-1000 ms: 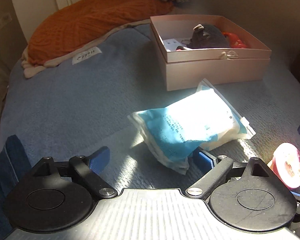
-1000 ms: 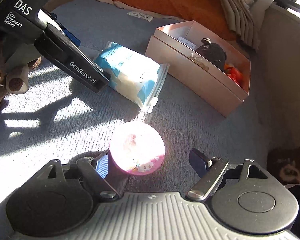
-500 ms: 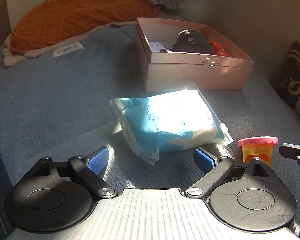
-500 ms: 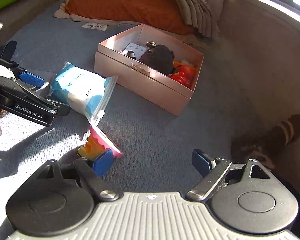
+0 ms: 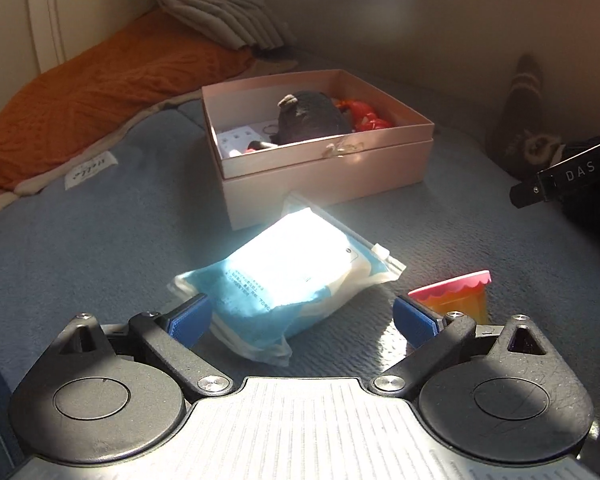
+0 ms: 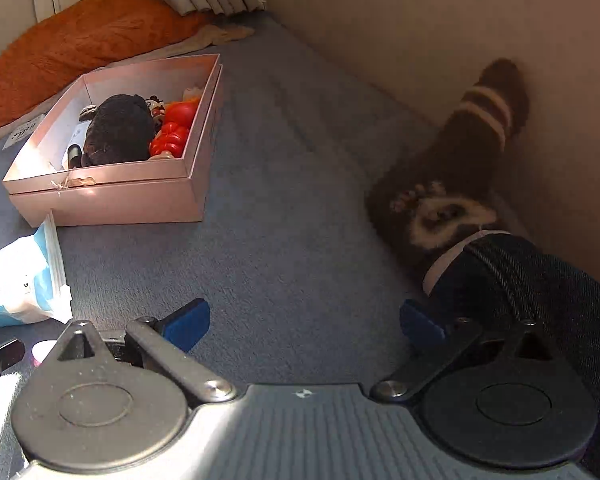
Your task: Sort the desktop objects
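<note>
The left gripper (image 5: 302,318) has just been opening and stands spread, the near end of the blue-and-white packet (image 5: 288,284) between its fingers, unpressed. A pink-lidded orange cup (image 5: 458,298) sits just right of it. The right gripper (image 6: 304,322) has also been opening, over bare blue blanket (image 6: 284,216). Beyond lies the pink box (image 5: 320,168).

Glossy plastic pouch (image 5: 296,280) on matt, ribbed blue cloth (image 5: 80,248) (smooth pink cardboard box (image 5: 324,168)).
</note>
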The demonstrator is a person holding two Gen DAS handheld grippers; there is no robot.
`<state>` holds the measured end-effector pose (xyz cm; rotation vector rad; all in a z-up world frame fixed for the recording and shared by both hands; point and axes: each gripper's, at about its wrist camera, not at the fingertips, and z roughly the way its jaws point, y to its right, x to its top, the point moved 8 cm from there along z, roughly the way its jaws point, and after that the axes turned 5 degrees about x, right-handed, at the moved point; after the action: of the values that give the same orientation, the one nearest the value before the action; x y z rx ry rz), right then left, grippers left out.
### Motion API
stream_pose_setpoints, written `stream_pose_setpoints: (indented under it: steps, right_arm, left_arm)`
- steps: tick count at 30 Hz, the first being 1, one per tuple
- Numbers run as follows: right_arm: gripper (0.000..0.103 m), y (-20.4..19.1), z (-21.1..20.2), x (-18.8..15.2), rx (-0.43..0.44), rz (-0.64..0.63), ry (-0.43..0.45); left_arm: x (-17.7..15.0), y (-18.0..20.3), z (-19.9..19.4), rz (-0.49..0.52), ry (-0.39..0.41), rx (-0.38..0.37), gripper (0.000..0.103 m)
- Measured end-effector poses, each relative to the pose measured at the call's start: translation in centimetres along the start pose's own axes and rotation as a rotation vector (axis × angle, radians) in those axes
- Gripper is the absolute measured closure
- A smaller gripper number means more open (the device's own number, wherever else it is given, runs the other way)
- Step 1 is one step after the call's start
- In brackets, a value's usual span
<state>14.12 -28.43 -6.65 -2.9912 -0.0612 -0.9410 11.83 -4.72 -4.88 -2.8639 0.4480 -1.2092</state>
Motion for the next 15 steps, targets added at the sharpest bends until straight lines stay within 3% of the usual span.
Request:
stream_pose_setpoints:
  steps: [3,9,12,15]
  right_arm:
    - [0.002,0.0,0.2,-0.2,-0.018,-0.011,0.0]
    - [0.001,-1.4,1.0,-1.4,-0.032,-0.077,-0.023]
    - [0.001,-1.8,1.6,-2.0,-0.04,-0.098,-0.048]
    - [0.001,-2.2,1.7,-2.4,-0.048,-0.116,-0.056]
  left_arm:
    - [0.1,0.9,1.8,0.038,-0.03,-0.031,0.003]
    - [0.5,1.4,2.4,0.046,-0.007,-0.013,0.007]
    - [0.1,0.8,2.5,0.051,-0.002,0.032,0.019]
    - [-0.5,-0.5,3.1,0.038,-0.033,0.101,0.023]
